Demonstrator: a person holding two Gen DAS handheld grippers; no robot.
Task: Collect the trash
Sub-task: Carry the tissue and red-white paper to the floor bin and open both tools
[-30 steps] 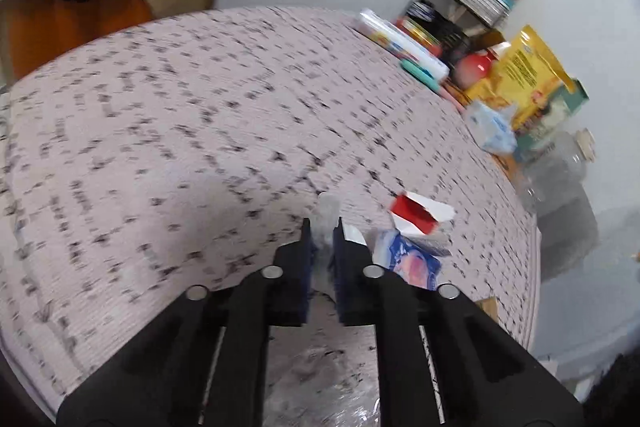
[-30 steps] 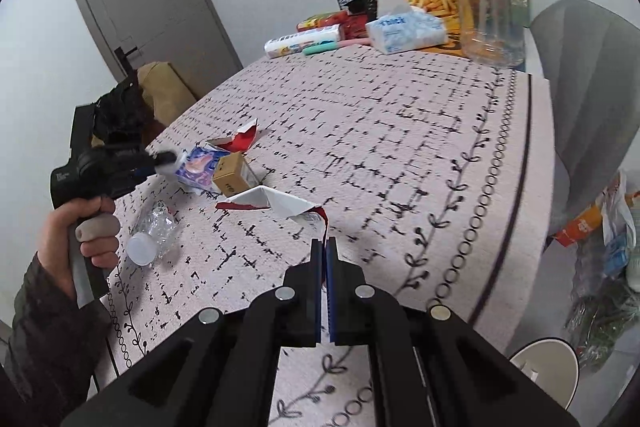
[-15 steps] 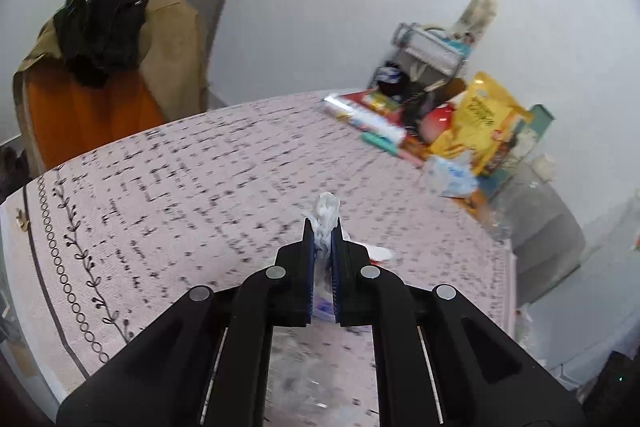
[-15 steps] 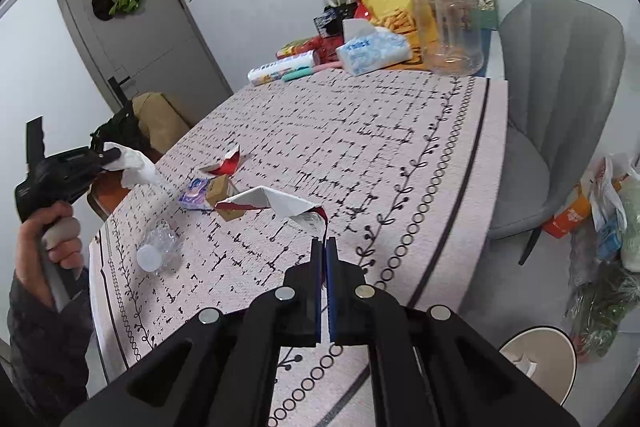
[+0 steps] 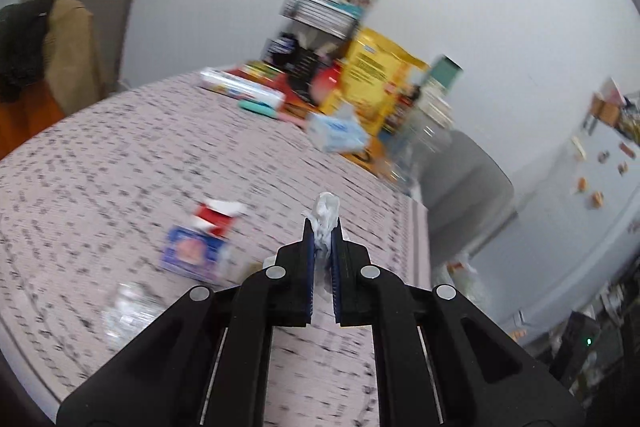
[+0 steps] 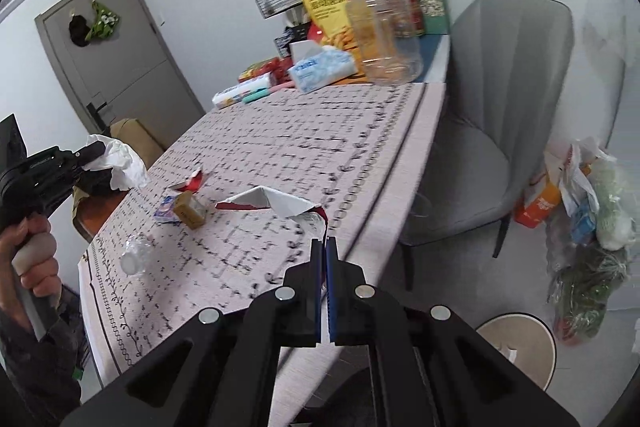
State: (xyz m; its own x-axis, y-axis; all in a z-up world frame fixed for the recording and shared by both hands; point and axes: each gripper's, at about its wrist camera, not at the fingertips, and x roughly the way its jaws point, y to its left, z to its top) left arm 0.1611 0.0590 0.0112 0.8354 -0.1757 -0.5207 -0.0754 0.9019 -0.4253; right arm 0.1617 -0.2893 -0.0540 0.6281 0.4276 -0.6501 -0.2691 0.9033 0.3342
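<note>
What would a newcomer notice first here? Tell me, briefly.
First, the crumpled white tissue pinched in the left gripper, held up above the table's patterned cloth. Next, the white-and-red torn wrapper hanging from the shut right gripper near the table's edge. Then the litter left on the cloth: a small brown box and a crushed clear bottle towards the left gripper's side.

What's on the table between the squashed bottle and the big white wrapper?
In the right wrist view, a small brown box sits between the bottle and the wrapper, with a blue packet beside it.
</note>
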